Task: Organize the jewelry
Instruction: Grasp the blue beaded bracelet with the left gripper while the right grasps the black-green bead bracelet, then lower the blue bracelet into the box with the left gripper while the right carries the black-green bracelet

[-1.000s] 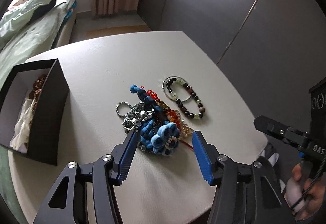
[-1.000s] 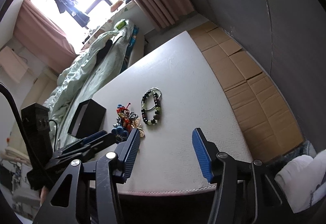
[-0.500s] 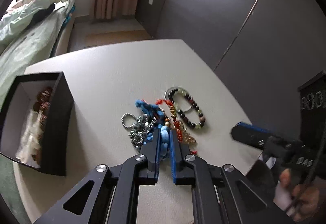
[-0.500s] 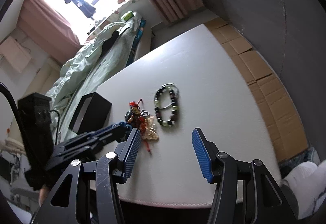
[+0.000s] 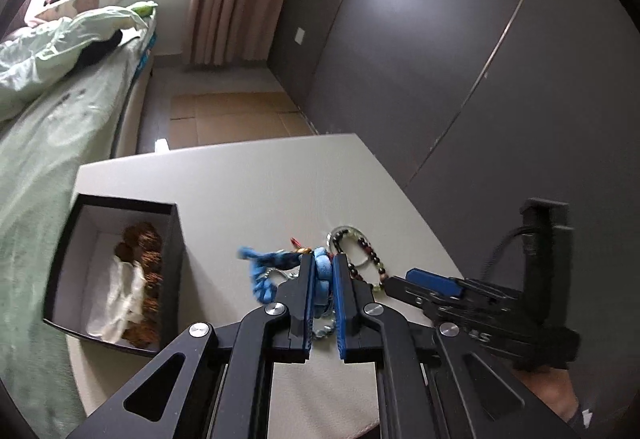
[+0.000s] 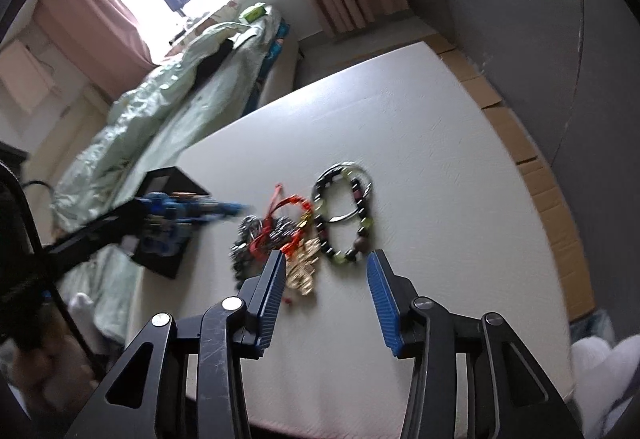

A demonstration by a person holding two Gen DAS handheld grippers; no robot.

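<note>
My left gripper [image 5: 323, 263] is shut on a blue braided cord bracelet [image 5: 322, 267] and holds it above the white table [image 5: 248, 191]; its loose end [image 5: 264, 263] hangs left. It also shows in the right wrist view [image 6: 188, 213], lifted near the black box [image 6: 168, 255]. A black box [image 5: 116, 271] with brown beads and white cloth stands at the left. A dark and green bead bracelet [image 6: 344, 215] lies beside a tangle of red cord, silver chain and gold pieces [image 6: 280, 239]. My right gripper [image 6: 326, 281] is open just short of these.
A bed with a green quilt [image 5: 48, 87] runs along the table's left side. Dark grey wall panels [image 5: 440, 59] stand to the right. Cardboard sheets [image 6: 532, 167] cover the floor past the table's right edge. The right gripper's body [image 5: 480, 303] reaches in low on the right.
The left gripper closed on the blue bracelet and lifted it out of the pile, away from the table. The right gripper moved closer to the remaining jewelry, still open.
</note>
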